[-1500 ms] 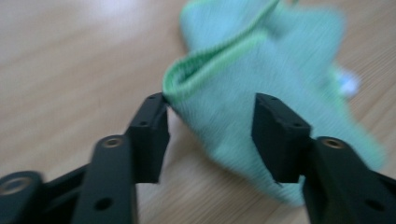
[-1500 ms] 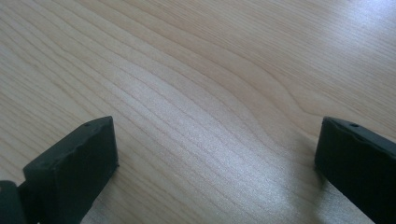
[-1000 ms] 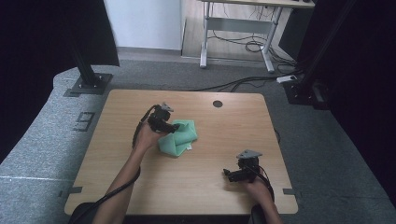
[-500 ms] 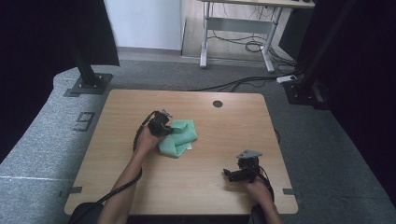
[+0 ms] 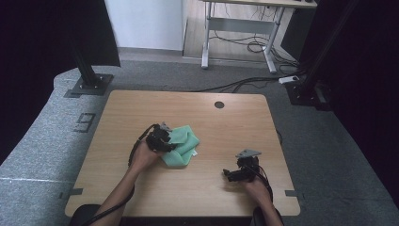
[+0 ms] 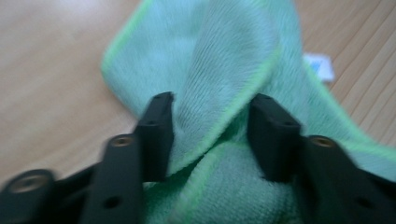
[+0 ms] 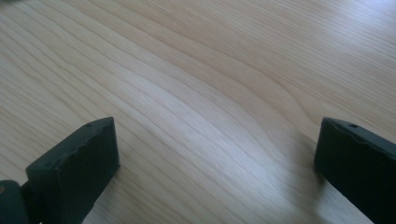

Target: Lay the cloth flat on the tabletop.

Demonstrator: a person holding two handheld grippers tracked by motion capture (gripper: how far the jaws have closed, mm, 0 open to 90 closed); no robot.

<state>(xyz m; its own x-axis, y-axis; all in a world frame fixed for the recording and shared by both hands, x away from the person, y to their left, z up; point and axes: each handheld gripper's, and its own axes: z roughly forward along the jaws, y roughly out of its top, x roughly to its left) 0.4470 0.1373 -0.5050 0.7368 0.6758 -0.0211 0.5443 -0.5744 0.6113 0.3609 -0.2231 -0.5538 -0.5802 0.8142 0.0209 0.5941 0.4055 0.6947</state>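
1. Green cloth [image 5: 182, 145] lies bunched and folded on the wooden surface [image 5: 197, 193], a little left of centre, well clear of every edge.
2. Left tool [image 5: 170, 143] sits at the cloth's left side, low over the surface, held by the left hand [image 5: 143, 157].
3. Left gripper view: a raised fold of the cloth [image 6: 224, 93] with a brighter green hem stands between the two black jaws. The jaws have just been opening; the left one lies against the fold, the right one just beside it, no clear squeeze, so not gripping.
4. Small white tag [image 6: 319, 66] pokes out beside the cloth's far edge.
5. Right tool [image 5: 231, 175] is near the surface's front right corner, well apart from the cloth, jaws spread wide over bare wood, nothing between them.
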